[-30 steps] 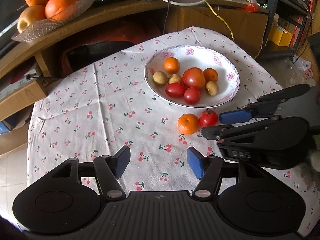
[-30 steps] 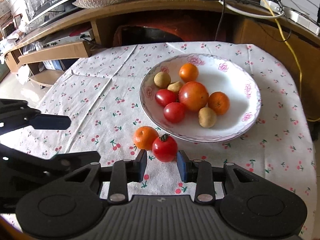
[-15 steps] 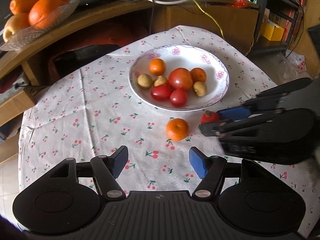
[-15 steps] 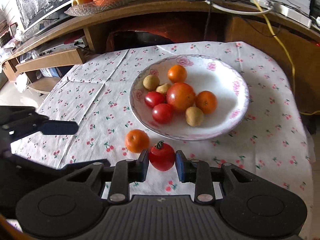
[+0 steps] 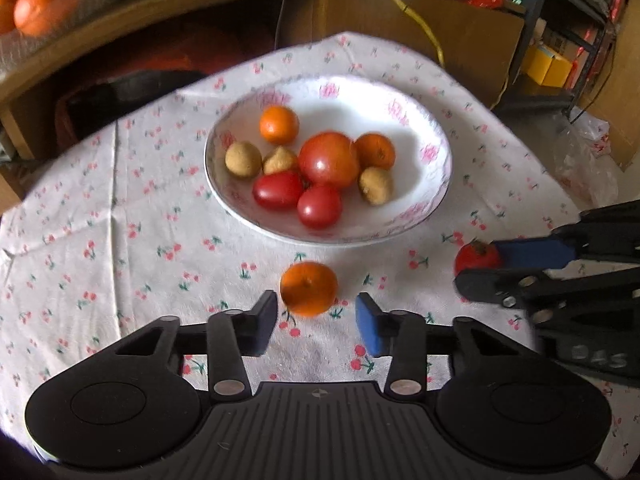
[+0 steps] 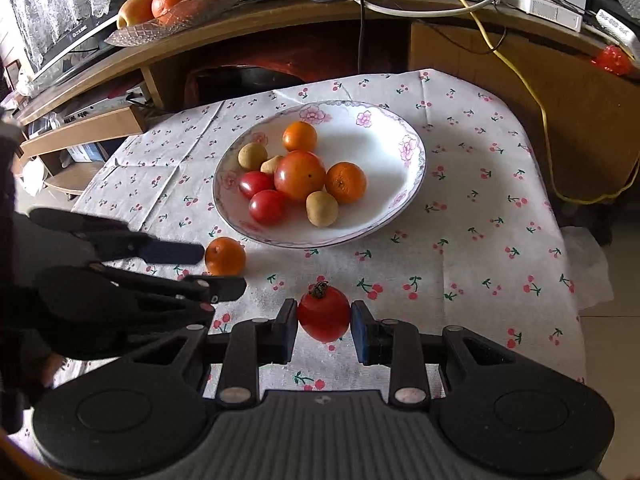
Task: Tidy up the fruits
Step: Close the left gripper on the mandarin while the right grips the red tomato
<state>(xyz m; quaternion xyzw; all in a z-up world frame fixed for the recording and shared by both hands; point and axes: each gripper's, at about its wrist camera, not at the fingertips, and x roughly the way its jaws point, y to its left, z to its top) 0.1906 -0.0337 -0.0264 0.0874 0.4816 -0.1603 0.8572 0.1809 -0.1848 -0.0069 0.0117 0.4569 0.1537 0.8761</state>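
Red tomato (image 6: 324, 314) gripped in right fingers (image 6: 324, 326); orange (image 5: 309, 288) lay just ahead between open left fingers (image 5: 316, 322).

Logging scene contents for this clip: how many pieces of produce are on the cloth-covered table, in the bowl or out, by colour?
Orange: 3, two in the bowl, one on the cloth.
Red: 4, three in the bowl, one between the right tool's fingers.
Tan: 3, all in the bowl.
Total: 10.

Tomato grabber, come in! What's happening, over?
Right gripper shut on tomato. Left gripper open around loose orange. Bowl ahead, path clear.
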